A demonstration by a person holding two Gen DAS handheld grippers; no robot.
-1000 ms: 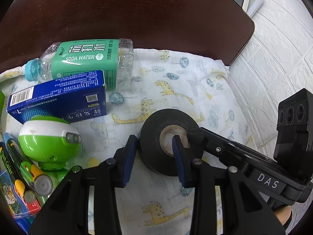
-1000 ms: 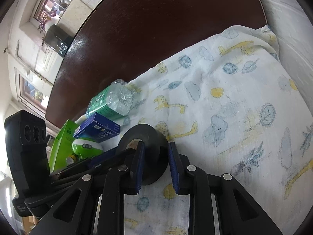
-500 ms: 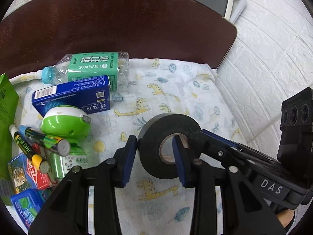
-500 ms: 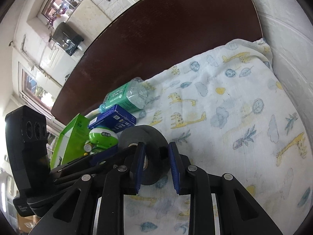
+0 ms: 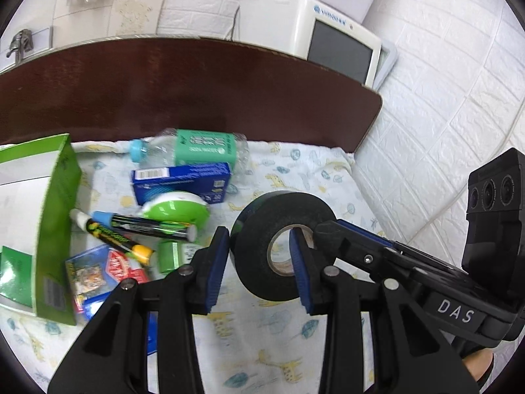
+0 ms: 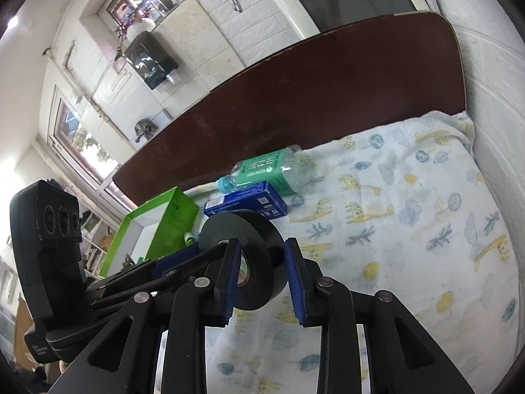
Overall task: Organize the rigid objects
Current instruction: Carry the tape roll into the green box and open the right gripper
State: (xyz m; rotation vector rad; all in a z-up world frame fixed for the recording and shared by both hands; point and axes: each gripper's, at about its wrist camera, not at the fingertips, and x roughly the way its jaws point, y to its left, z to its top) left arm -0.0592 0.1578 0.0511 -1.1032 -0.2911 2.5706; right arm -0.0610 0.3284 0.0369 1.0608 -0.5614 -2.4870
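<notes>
- Holding the black tape roll (image 5: 262, 210) in the air above the giraffe-print cloth (image 5: 279, 344), the left gripper (image 5: 259, 239) is clamped on its wall: one pad sits on the outer side and the other goes through the core.
- In this left wrist view the green box (image 5: 55, 216) stands open at the left, and the part of its white inside that shows holds nothing. I judge the sorting to be at an early stage.
- On the cloth lie a soda water bottle (image 5: 197, 147), a blue carton (image 5: 180, 180), a green-and-white round gadget (image 5: 177, 208), two markers (image 5: 147, 226) and some card packs (image 5: 108, 272). All of them are left to organize.
- The markers and the gadget lie just beside the box wall, so the way from the roll to the box passes over them.
- In the right wrist view the right gripper (image 6: 262, 246) has the roll's wall between its jaws, which have just been opening. A thin gap seems to show at its right pad, so I judge that it has let go.
- Beyond the roll this view shows the box, the carton and the bottle, and a wide bare part of the cloth at the right.
- A dark brown board (image 6: 295, 92) closes the far side.
</notes>
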